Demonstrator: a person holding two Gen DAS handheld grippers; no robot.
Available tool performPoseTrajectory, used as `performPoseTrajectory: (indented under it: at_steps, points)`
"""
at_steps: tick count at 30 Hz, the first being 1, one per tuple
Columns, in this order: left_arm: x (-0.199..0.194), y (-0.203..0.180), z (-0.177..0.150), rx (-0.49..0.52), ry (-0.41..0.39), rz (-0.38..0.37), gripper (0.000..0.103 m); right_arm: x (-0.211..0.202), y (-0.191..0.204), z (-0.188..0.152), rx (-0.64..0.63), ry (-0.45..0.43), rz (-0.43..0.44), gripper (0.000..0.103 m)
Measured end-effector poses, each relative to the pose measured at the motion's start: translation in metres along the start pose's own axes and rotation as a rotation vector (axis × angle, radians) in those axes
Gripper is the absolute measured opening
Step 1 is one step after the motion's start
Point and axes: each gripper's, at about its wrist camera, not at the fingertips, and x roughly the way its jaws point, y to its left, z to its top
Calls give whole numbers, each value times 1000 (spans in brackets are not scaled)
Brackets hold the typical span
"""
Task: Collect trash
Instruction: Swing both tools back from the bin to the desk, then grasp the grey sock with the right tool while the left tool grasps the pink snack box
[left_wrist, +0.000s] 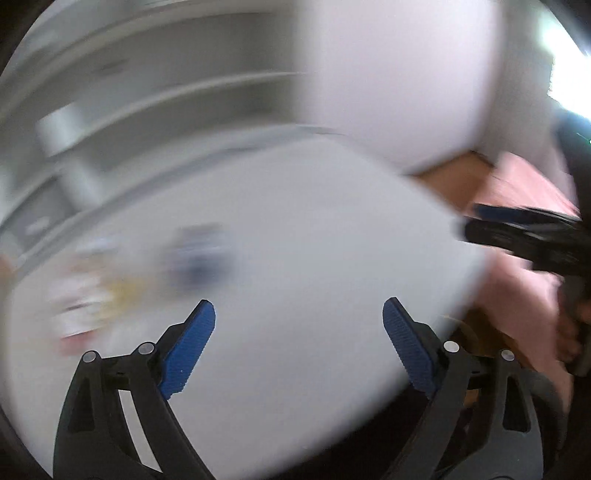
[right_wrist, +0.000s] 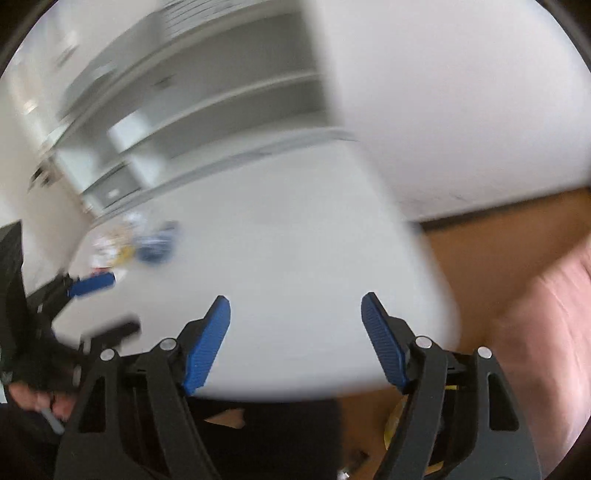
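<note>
I see my left gripper (left_wrist: 299, 314) with its two blue pads (left_wrist: 190, 347) standing wide apart, and nothing is between them; only the white table (left_wrist: 295, 229) shows in the gap. My right gripper (right_wrist: 295, 310) has also two blue pads (right_wrist: 207, 343), a little less apart, and it holds nothing too. No trash is in either gripper.

In the left view the right gripper (left_wrist: 517, 236) appears at the right edge, dark with one blue pad visible, in front of a pink cloth (left_wrist: 524, 184). In the right view the left gripper (right_wrist: 92, 284) appears at the left edge, with one blue pad visible, and a hand (right_wrist: 37, 398) is below it on the handle.

Both pictures are much blurred. The trash (right_wrist: 144, 240) lies on the far left part of the table, well apart from both grippers. I can count one blue and white piece and at least one yellowish piece beside it, with some white and red pieces near; the exact number I cannot tell. In the left view the same trash (left_wrist: 147, 280) is a smear at the left side of the table.

Behind the table there is a grey shelf unit (right_wrist: 207, 96) with about three levels. Right of the table I see one white wall (right_wrist: 461, 103) and a brown floor (right_wrist: 498, 251).
</note>
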Motion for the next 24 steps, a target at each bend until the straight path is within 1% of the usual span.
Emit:
performPoseTrajectory:
  at_steps: [2,3,6,8,10,12,14,17,18,19,20,21,22,23,24]
  points:
    - [0,46,-5,-70,16,94,90,30,47,16,-71,27,58,71]
    - [1,78,-10,-124,29,148,90,48,72,24,-109,47,81,71]
    - [3,122,-17,-183,41,204,89,78,115,36,-162,77,122,71]
    - [9,133,-18,-174,57,218,90,99,143,41,-199,99,133,71]
    - [17,134,-16,-139,68,214,90,110,162,42,-215,118,133,71]
    - [25,132,-12,-117,76,214,90,124,170,42,-221,138,125,71]
    - [32,134,-8,-95,68,207,90,139,175,43,-221,159,112,71]
    - [40,134,-8,-80,66,222,88,151,177,45,-216,178,101,71]
    - [42,134,-7,-75,65,209,77,152,176,45,-216,181,98,71]
    - [43,135,-7,-76,77,201,62,156,178,45,-216,184,95,70]
    - [39,139,-6,-102,77,195,49,158,180,46,-215,186,94,67]
    - [36,146,-5,-118,61,169,25,160,182,47,-216,185,95,57]
    - [31,142,-5,-122,62,152,14,160,183,47,-221,185,98,44]
    - [25,145,-4,-138,63,140,0,161,184,47,-224,187,98,39]
    - [18,148,-3,-155,48,126,0,163,184,47,-222,188,100,27]
